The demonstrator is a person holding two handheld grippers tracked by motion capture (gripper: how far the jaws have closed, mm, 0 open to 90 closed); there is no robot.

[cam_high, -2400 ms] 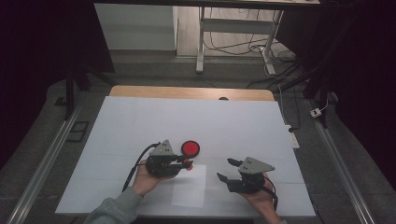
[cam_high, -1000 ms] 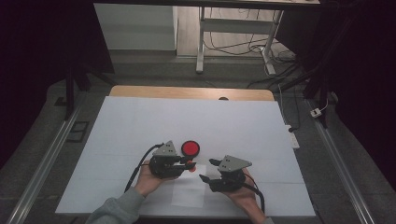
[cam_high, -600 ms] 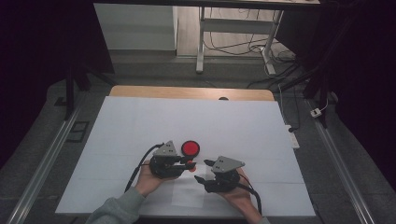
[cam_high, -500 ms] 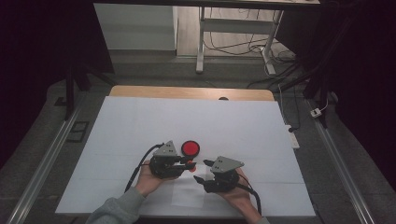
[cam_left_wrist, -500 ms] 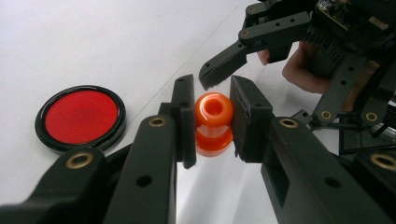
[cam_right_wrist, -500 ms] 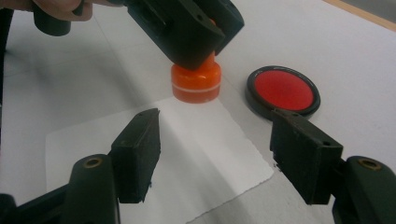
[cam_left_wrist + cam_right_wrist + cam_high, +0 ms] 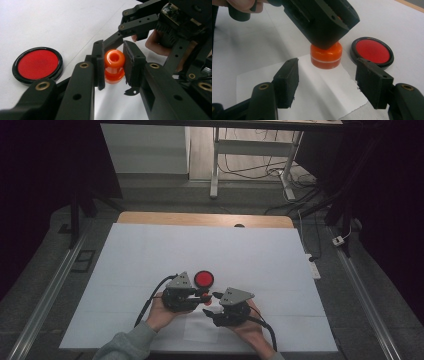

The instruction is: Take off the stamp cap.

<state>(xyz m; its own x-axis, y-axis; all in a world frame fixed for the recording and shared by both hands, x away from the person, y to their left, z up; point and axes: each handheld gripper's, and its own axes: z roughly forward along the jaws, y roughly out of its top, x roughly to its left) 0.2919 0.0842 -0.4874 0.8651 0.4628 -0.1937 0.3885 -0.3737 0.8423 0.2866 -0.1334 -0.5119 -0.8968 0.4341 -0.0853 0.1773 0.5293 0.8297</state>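
Left gripper (image 7: pixel 113 66) clenched on orange bottle (image 7: pixel 114 65), pinning its neck upright on paper (image 7: pixel 317 87), presumably to steady it for the other hand. Right gripper (image 7: pixel 327 85) released, fingers (image 7: pixel 287 82) just closing either side of the bottle's base without touching. Red lid (image 7: pixel 204 279) lying just beside on bench (image 7: pixel 150 250). Compared with earlier: right gripper brought in from well apart to close by the left.
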